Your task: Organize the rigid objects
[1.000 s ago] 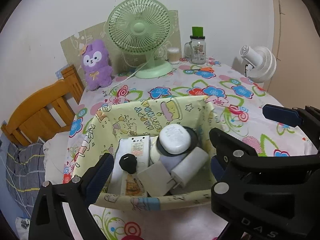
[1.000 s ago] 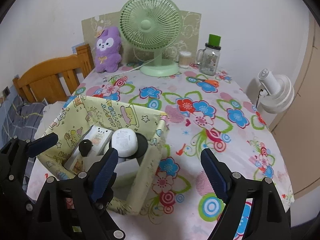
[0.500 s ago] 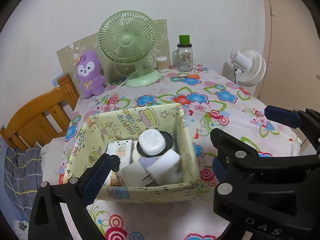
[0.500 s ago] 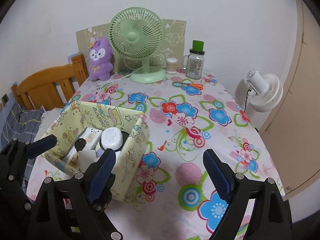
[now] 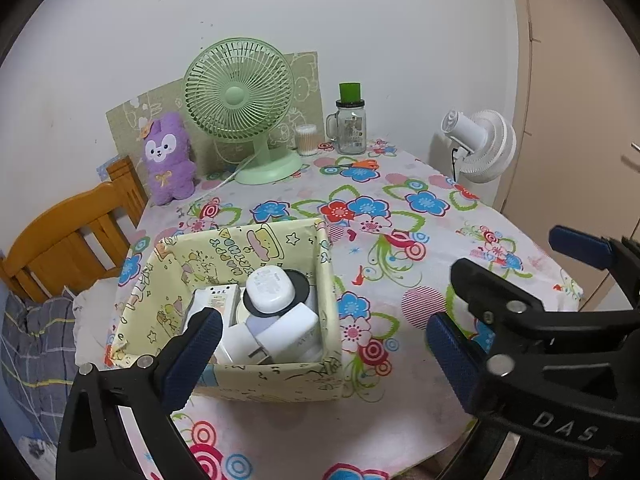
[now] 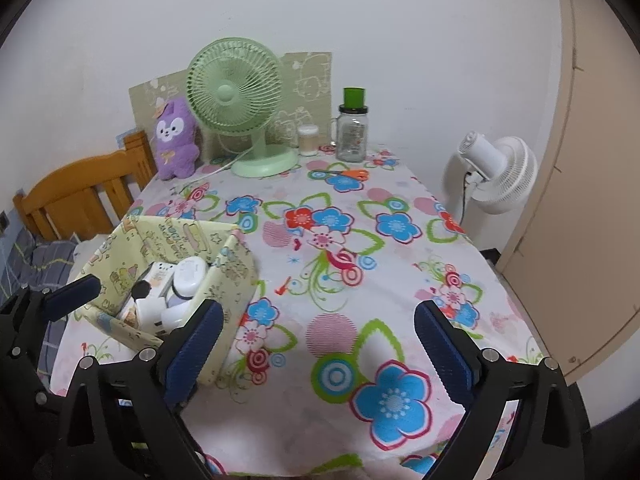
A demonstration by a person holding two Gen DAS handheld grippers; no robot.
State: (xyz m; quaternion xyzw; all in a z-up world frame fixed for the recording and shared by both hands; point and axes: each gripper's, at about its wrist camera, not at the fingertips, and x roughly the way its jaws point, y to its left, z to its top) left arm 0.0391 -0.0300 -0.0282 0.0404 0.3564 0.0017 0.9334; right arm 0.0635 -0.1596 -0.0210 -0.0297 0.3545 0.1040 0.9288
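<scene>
Both our grippers have pulled back from the yellow fabric box [image 5: 256, 376], which now sits smaller and farther off on the floral worktop [image 6: 360, 248] than a second ago. Our left gripper [image 5: 320, 348] has its jaws released and empty, and the right gripper's [image 6: 316, 340] jaws have just been opening with nothing between them. The white chargers and cases [image 5: 276, 320] lie piled inside the box, so we judge the tidying about done, with only the orange scissors [image 6: 348, 173] left out.

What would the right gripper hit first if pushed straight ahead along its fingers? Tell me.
Most likely the bare flowered tablecloth. The right gripper is open and empty, and the yellow box sits off to its left, though depth is uncertain.
</scene>
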